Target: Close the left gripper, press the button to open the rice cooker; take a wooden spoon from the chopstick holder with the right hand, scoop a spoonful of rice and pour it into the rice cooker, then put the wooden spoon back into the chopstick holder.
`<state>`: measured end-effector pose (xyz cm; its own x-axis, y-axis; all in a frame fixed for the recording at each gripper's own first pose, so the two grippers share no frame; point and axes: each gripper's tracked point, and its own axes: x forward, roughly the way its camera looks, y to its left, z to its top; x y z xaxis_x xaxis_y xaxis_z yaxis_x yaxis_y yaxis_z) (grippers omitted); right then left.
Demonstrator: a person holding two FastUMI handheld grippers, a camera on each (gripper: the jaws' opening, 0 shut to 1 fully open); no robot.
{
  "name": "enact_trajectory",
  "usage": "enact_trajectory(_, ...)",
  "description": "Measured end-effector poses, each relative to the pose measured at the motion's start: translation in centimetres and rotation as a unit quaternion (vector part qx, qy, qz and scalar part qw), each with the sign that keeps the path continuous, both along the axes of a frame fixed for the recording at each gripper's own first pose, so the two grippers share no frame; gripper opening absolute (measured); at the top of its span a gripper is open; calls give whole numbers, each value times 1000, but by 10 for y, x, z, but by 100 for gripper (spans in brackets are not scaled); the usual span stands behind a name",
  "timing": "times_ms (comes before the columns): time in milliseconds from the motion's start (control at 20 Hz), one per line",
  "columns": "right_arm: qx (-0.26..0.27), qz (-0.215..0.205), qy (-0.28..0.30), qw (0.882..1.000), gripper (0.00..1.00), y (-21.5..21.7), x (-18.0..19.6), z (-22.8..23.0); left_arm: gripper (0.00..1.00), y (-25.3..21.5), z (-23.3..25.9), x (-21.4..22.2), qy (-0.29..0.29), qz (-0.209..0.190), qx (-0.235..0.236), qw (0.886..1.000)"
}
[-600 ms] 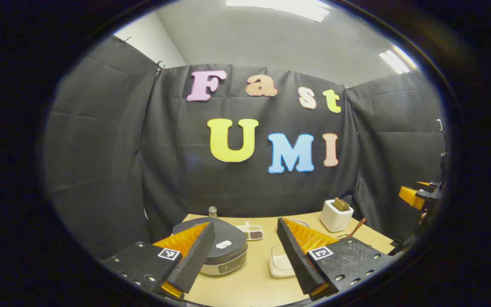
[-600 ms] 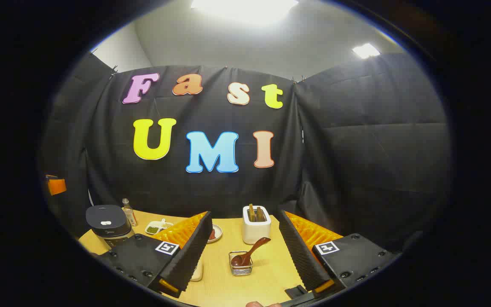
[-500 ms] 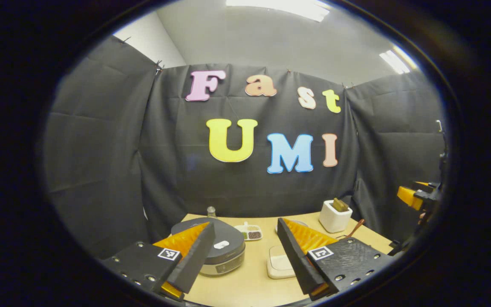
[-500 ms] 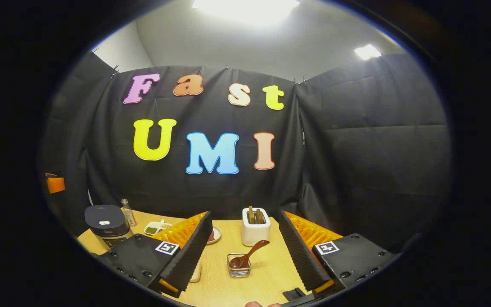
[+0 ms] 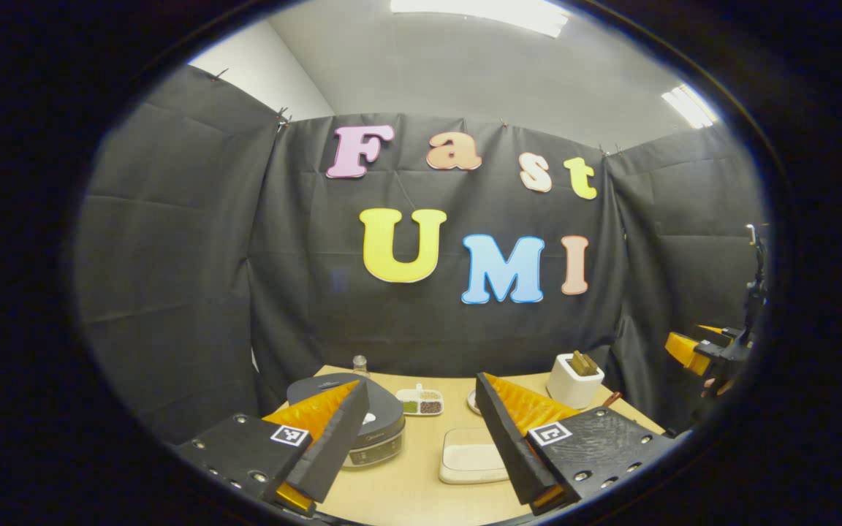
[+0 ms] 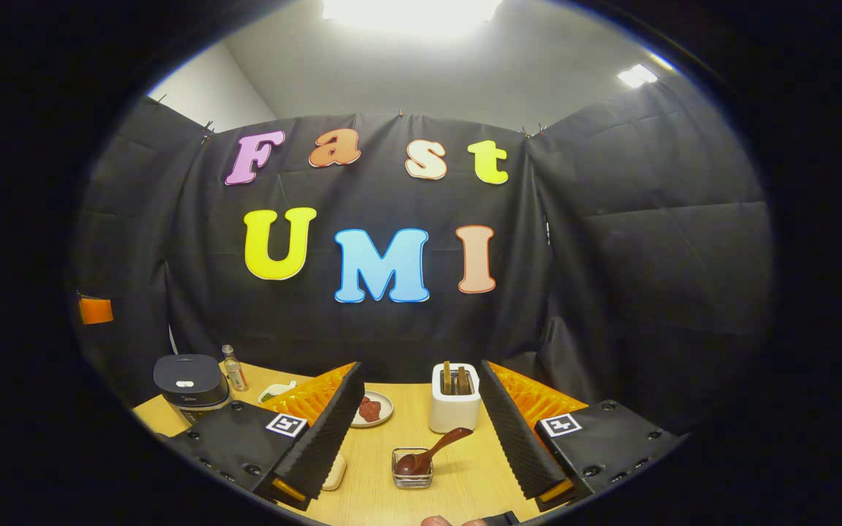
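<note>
The left claw (image 5: pixel 421 431) stands wide open and empty above the near edge of the counter (image 5: pixel 421 489), with the rice cooker (image 5: pixel 381 431) at about ten o'clock from it, partly behind its left finger and with the lid down. The step in hand looks to be the first one: bring the fingers together, then press the lid button. To do it well, I would shut the claw fully before moving in, so that one blunt tip meets the button instead of two spread fingers straddling it, then come down square on the pale button (image 6: pixel 184 383) on the lid's front, seen in the right gripper view, and push without shoving the cooker back.

The right claw (image 6: pixel 421 438) is also wide open and holds nothing. A wooden spoon (image 6: pixel 432 453) rests in a small wire basket (image 6: pixel 412 471) at six o'clock of the white chopstick holder (image 6: pixel 454 398), which carries more wooden handles.

The counter is pale wood. A flat white tray (image 5: pixel 472 464), a divided dish of grains (image 5: pixel 421 402), a small bottle (image 6: pixel 232 369) and a plate of reddish food (image 6: pixel 371 409) also sit on it. Black cloth walls the booth under ceiling lights.
</note>
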<state>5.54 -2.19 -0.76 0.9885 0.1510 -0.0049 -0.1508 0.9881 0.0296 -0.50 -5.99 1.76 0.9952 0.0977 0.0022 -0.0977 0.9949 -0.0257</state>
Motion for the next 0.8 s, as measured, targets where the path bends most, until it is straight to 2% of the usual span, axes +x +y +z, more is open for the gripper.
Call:
enact_trajectory(50, 2, 6, 4, 1000, 100, -4, 2, -3, 91, -5, 0, -1, 1, 7, 3, 1000)
enact_trajectory(100, 3, 12, 7, 1000, 97, -9, 3, -7, 95, -10, 0, -4, 0, 15, 6, 1000)
enact_trajectory(150, 2, 18, 9, 1000, 100, -15, 5, -10, 91, -15, 0, -4, 0, 23, 9, 1000)
enact_trajectory(200, -3, 23, 10, 1000, 97, -20, 7, -15, 91, -21, -3, -6, -2, 32, 8, 999)
enact_trajectory(250, -7, 25, 11, 1000, 100, -26, 11, -20, 91, -25, -7, -7, 1, 43, 0, 999)
enact_trajectory(350, -3, 38, 18, 999, 97, -31, 17, -29, 92, -35, -20, -11, 9, 59, -17, 998)
enact_trajectory(400, 1, 40, 21, 999, 100, -35, 19, -31, 92, -39, -22, -15, 11, 65, -24, 998)
enact_trajectory(500, 7, 40, 22, 999, 100, -42, 23, -33, 92, -44, -21, -20, 13, 65, -32, 997)
enact_trajectory(650, 10, 36, 26, 999, 97, -49, 26, -38, 91, -26, -17, -24, 17, 87, -21, 996)
enact_trajectory(700, 9, 34, 32, 999, 100, -51, 27, -43, 91, -22, -16, -22, 19, 90, -22, 996)
enact_trajectory(800, 11, 28, 45, 999, 97, -53, 30, -48, 91, -13, -14, -15, 19, 90, -34, 995)
